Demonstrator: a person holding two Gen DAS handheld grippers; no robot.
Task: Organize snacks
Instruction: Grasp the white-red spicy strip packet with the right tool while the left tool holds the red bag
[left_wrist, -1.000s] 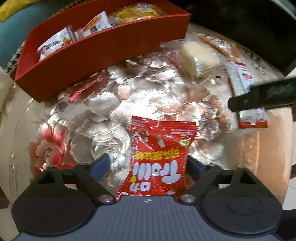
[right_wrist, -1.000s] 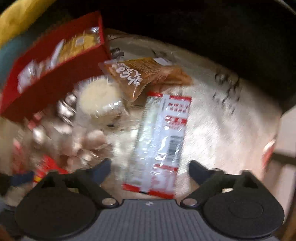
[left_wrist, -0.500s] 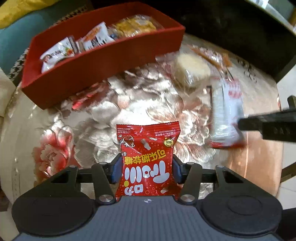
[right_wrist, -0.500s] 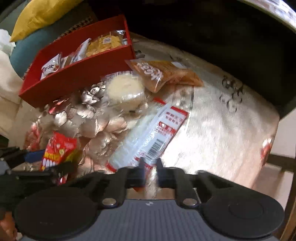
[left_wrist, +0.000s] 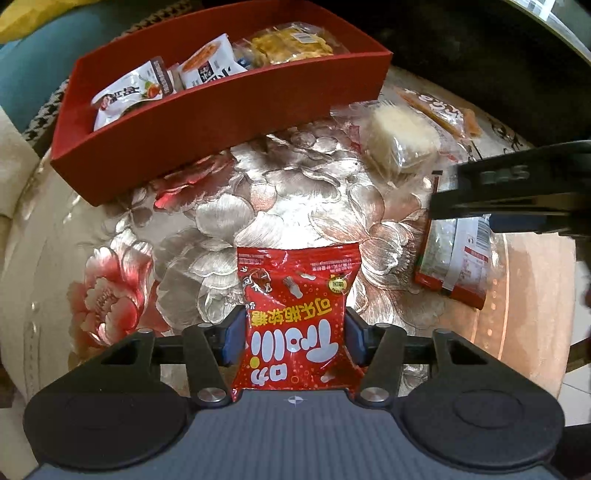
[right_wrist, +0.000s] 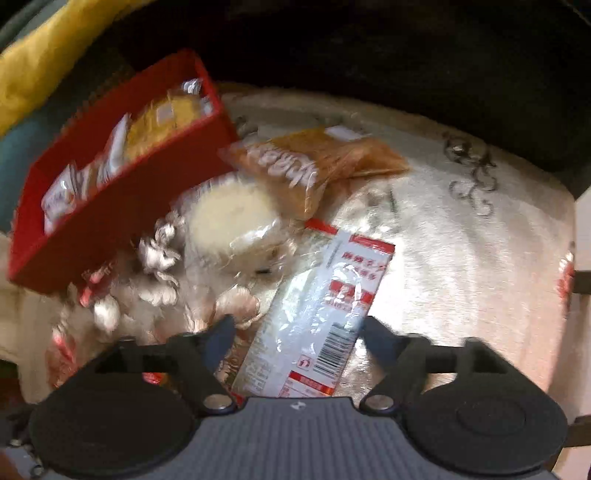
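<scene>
A red candy bag (left_wrist: 295, 295) sits between the blue pads of my left gripper (left_wrist: 294, 332). Both pads touch its sides, and the jaws are opening slightly. The open red box (left_wrist: 221, 122), which holds several snack packets, stands beyond it on the table. A long white-and-red packet (right_wrist: 317, 314) lies between the fingers of my right gripper (right_wrist: 299, 338). Those jaws are opening wide and the pads stand off the packet. In the left wrist view a finger (left_wrist: 498, 199) of the right gripper crosses over the same packet (left_wrist: 458, 266).
A round pale cake in clear wrap (right_wrist: 229, 218) and an orange-brown snack packet (right_wrist: 310, 166) lie beside the box's right end (right_wrist: 110, 206). The round table carries a shiny floral cloth (left_wrist: 277, 192). A yellow cushion (right_wrist: 44, 66) and a teal cushion (left_wrist: 33, 62) lie behind.
My left gripper has closed from wide open onto the candy bag. My right gripper shut briefly at the long packet's near end, then opened wide again; the packet now lies at a different angle.
</scene>
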